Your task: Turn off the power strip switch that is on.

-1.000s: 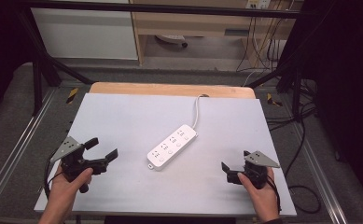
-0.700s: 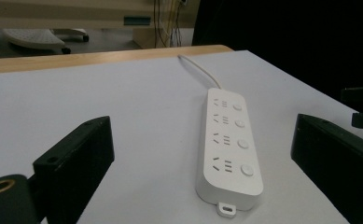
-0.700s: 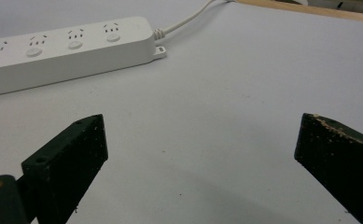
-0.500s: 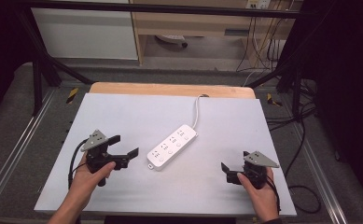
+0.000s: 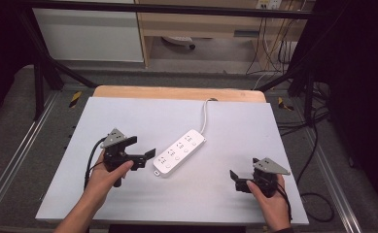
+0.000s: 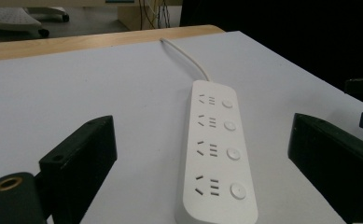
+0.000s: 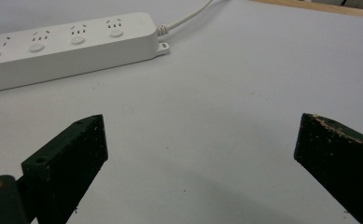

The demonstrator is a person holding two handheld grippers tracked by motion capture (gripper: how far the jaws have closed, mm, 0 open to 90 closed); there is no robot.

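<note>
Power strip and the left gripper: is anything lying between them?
No. In the high view, only bare table separates the left gripper from the power strip.

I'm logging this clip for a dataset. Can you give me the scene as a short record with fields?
main object: white plastic four-socket power strip, lying flat and diagonal on the table
cord: white cable running to the far edge
surface: pale grey tabletop
left gripper: open, aimed at the strip's near end, not touching
right gripper: open, apart from the strip
</note>
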